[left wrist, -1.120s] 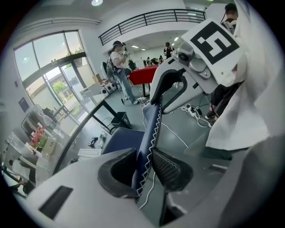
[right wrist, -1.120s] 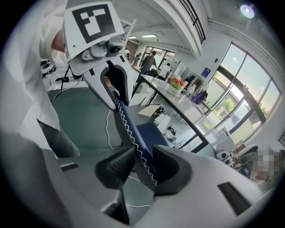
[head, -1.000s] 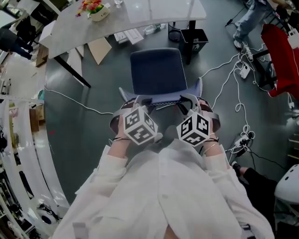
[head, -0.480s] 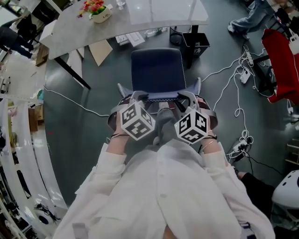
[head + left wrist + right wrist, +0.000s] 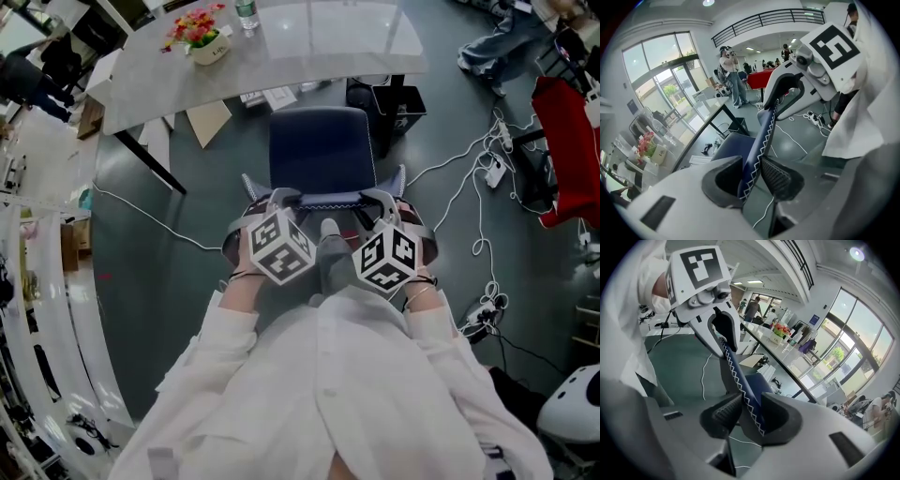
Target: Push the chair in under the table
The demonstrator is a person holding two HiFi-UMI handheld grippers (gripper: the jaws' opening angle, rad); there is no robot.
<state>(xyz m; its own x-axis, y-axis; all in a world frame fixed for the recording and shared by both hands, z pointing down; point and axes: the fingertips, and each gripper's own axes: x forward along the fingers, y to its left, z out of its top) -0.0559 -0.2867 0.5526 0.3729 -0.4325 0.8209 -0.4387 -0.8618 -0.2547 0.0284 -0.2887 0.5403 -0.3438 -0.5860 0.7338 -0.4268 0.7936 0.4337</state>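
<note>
We stand behind the chair (image 5: 319, 155), on the floor (image 5: 159, 281) at the bench's (image 5: 309, 33) near edge. Its dark blue seat faces the bench. The front of the seat lies close under that edge, and most of the seat shows clear of the top.

The left gripper (image 5: 279, 199) is clenched on the left end of the backrest's top edge. In the left gripper view the stitched blue edge runs between its two black pads, and both seem to press on it, though the wide lens makes the contact hard to judge. The right gripper (image 5: 377, 199) is clamped on the right end of the same edge. In the right gripper view its ribbed pad and the pad opposite close on the zigzag seam. Both grippers point down and forward at the backrest.

Near the bench's far left corner a small white pot (image 5: 210, 52) holds red and yellow flowers (image 5: 192, 23). Just right of it, at the far edge, stands a clear bottle (image 5: 247, 14) with a green cap. Its fill we cannot make out.

Under the bench's right end a black bin (image 5: 401, 101) stands on the floor beside the chair's front right corner. Its inside is too dark to read. Papers (image 5: 272, 97) lie on the floor under the near edge, and white cables (image 5: 469, 178) trail across the floor to our right.
</note>
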